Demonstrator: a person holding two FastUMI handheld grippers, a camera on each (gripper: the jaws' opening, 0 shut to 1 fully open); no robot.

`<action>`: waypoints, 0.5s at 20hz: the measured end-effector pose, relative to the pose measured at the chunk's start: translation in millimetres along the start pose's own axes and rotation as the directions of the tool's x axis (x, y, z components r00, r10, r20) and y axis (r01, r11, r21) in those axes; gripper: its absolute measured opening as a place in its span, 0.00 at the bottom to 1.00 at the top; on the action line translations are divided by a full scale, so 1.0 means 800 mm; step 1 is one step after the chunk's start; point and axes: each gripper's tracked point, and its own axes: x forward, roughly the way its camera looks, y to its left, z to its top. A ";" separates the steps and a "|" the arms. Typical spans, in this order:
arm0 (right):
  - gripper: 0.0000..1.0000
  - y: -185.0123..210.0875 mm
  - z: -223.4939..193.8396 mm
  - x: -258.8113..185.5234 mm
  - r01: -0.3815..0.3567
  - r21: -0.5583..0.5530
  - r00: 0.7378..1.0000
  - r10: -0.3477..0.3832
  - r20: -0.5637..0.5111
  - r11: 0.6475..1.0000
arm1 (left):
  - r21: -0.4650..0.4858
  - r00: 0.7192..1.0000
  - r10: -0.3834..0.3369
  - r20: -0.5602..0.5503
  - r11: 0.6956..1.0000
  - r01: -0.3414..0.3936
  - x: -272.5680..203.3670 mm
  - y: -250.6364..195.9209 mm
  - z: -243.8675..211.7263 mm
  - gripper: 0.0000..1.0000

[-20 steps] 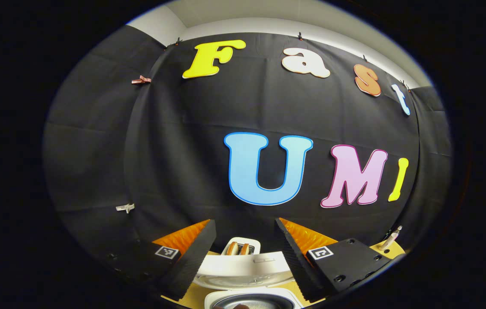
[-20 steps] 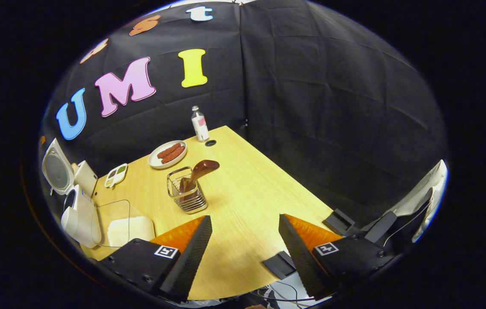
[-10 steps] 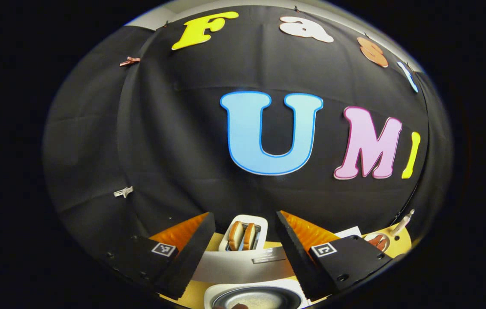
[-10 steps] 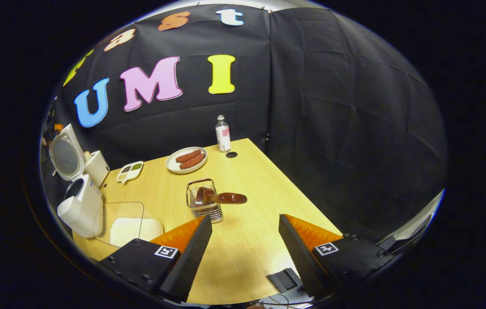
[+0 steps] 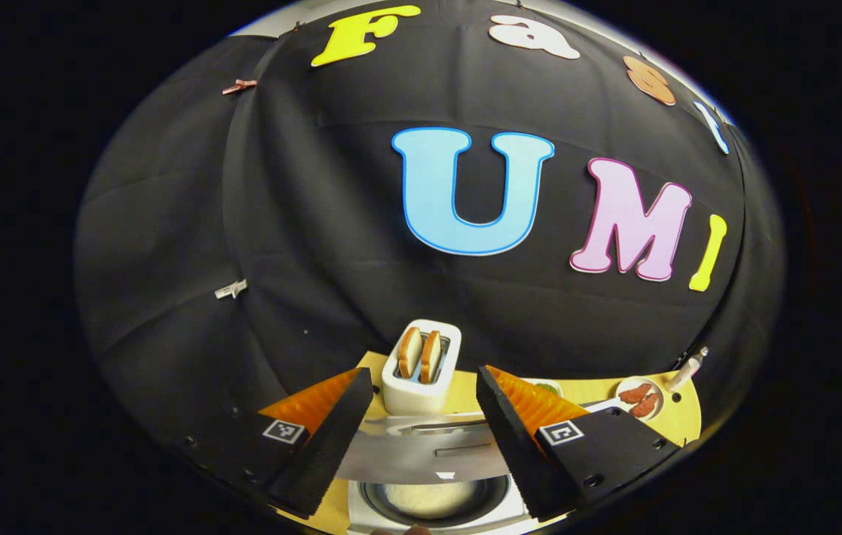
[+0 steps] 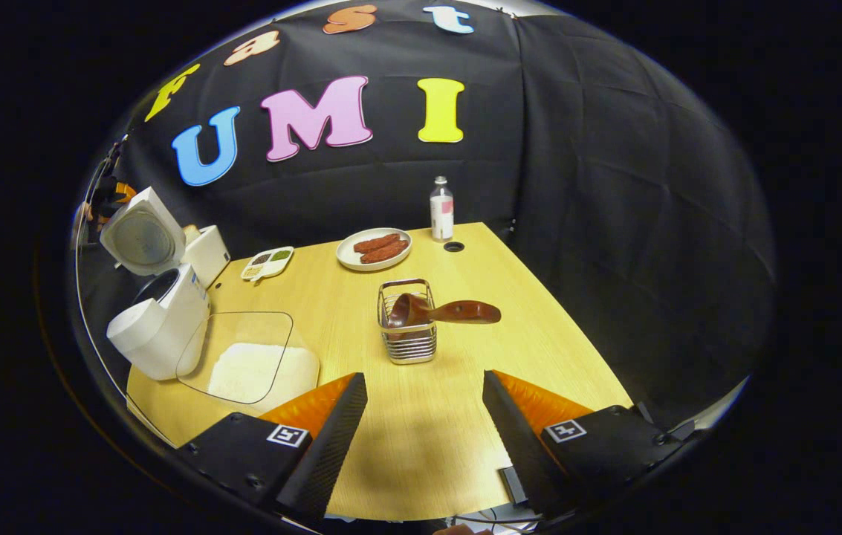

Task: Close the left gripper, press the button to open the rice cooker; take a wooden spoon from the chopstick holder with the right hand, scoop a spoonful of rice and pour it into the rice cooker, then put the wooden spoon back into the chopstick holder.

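Black cloth backs a pale wood surface (image 6: 421,438). Wooden spoon (image 6: 443,310) lies tilted in wire chopstick holder (image 6: 407,343) mid-surface, handle jutting right. Rice cooker (image 6: 157,327) at left edge, lid up; rice tray (image 6: 253,368) just beside it. Sausage plate (image 6: 374,249), bottle (image 6: 441,209), toaster (image 5: 422,369) behind. Left gripper (image 5: 421,420) above cooker, fingers spread, empty. Right gripper (image 6: 424,423) likewise, nothing between it and holder.

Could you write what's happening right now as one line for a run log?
rice cooker: lid open | wooden spoon: in chopstick holder | left gripper: open | right gripper: open, empty
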 end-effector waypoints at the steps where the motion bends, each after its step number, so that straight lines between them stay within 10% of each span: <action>1: 0.99 0.001 -0.002 0.000 -0.005 -0.009 1.000 0.004 -0.001 1.000 | 0.001 1.000 0.001 -0.012 1.000 -0.001 -0.009 -0.001 -0.015 0.99; 10: 0.99 0.011 -0.028 -0.019 -0.046 -0.022 0.999 0.045 -0.028 0.999 | -0.001 0.995 0.009 -0.099 1.000 -0.009 -0.050 -0.006 -0.165 0.97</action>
